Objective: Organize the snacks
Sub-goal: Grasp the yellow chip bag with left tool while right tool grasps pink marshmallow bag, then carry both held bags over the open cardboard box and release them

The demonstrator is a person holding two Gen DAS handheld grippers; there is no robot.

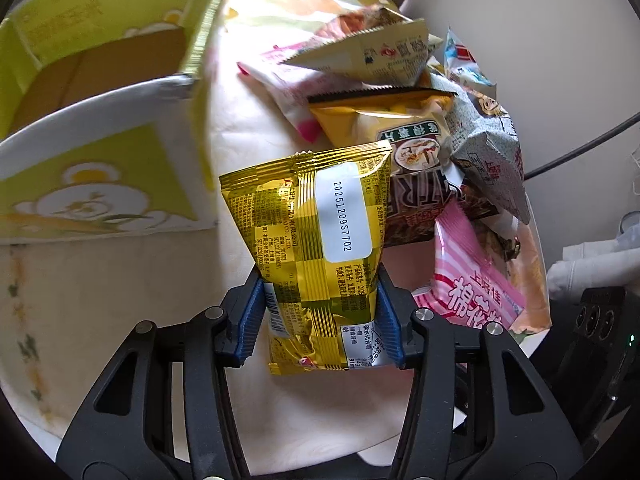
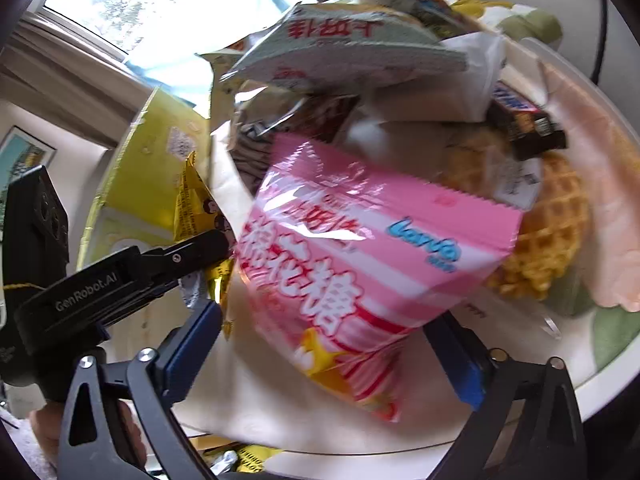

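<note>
My left gripper (image 1: 320, 282) is shut on a gold snack packet (image 1: 308, 216), its blue pads pressing the lower half from both sides; the packet stands up from the jaws, just right of a yellow-green cardboard box (image 1: 100, 80) with its top open. In the right wrist view, a pink striped marshmallow bag (image 2: 360, 256) lies between the wide-apart blue pads of my right gripper (image 2: 324, 320), which is open. The bag looks blurred. The left gripper's black body (image 2: 120, 280) shows at the left there with the gold packet (image 2: 192, 204). The pink bag (image 1: 472, 276) also appears beside the gold packet.
A heap of snack bags (image 1: 400, 120) fills the right side of the round table (image 1: 100, 300). A waffle pack (image 2: 552, 232), a dark chocolate bar (image 2: 524, 124) and a grey-green packet (image 2: 348, 48) lie behind the pink bag. The box (image 2: 152, 184) stands left.
</note>
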